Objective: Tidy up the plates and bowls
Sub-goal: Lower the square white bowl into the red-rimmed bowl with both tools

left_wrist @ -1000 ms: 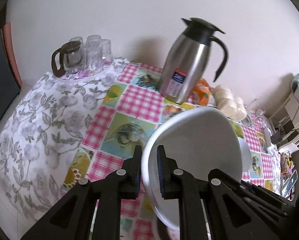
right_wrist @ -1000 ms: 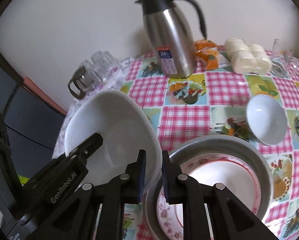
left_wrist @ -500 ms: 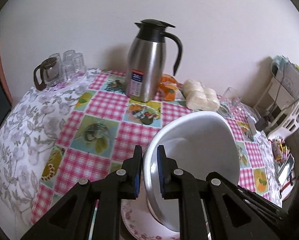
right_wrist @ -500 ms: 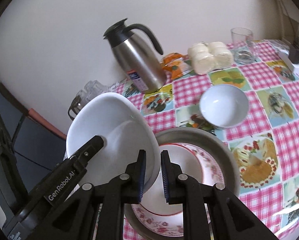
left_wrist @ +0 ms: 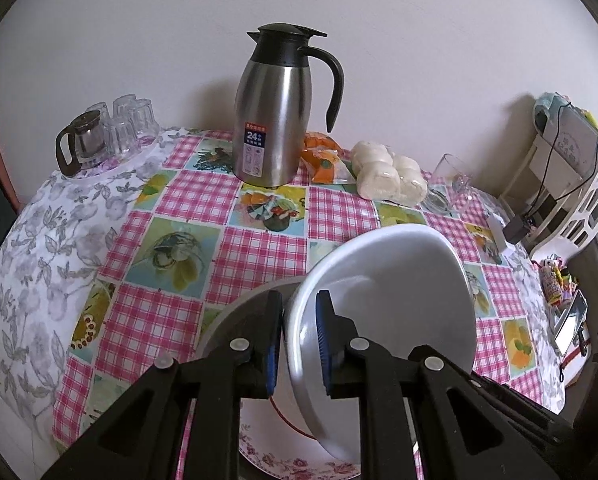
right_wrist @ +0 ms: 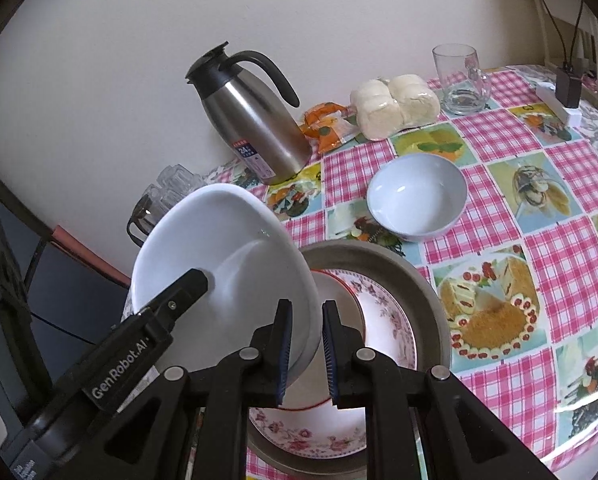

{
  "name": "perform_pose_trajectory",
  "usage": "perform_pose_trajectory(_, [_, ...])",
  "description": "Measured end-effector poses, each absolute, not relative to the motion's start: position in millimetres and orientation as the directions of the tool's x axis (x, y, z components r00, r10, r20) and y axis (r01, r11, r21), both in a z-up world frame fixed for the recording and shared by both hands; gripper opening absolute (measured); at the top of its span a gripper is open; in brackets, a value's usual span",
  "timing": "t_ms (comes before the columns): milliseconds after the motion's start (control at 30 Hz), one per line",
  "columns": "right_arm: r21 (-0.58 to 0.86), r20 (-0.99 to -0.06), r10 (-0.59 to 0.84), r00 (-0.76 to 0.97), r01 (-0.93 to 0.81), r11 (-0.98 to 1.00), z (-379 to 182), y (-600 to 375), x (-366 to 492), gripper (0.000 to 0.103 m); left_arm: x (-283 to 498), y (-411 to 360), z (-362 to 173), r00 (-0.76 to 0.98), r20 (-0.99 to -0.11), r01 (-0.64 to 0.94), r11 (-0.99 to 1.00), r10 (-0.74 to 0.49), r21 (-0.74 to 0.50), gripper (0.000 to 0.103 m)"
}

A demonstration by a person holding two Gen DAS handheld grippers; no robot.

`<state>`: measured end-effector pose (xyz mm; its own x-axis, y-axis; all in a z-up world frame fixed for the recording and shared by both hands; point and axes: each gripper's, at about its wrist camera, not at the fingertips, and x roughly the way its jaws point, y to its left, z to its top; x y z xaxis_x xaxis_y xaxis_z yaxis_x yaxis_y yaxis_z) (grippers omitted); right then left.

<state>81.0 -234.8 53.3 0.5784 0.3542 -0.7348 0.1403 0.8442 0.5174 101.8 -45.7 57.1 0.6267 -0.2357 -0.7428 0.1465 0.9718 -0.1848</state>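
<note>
Gripping the large white ceramic bowl (left_wrist: 391,296) by its rim, left gripper (left_wrist: 297,346) held it tilted over the grey metal basin (left_wrist: 239,316). Right gripper (right_wrist: 305,350) clamped the opposite rim above the floral plate (right_wrist: 383,320); levelling before lowering looked wise.

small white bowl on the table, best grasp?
Take the small white bowl by its rim, from above, one finger inside and one outside. It sits upright and open-mouthed, alone on the tablecloth, and its near edge faces the grippers, so come from there.
</note>
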Motion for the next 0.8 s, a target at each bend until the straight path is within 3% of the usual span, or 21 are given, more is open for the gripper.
perform_pose_trajectory(633, [0.492, -0.775, 0.338, 0.534, 0.173, 0.853, 42.6, -237.3, 80.3, 0.018, 106.4, -47.8, 39.1, 0.535, -0.805, 0.138, 0.966, -0.257, -0.217, 0.017])
perform_pose_trajectory(800, [0.473, -0.796, 0.328, 0.509, 0.184, 0.862, 37.7, -234.9, 82.2, 0.019, 108.2, -49.1, 32.6, 0.502, -0.825, 0.127, 0.966, -0.259, -0.226, 0.022])
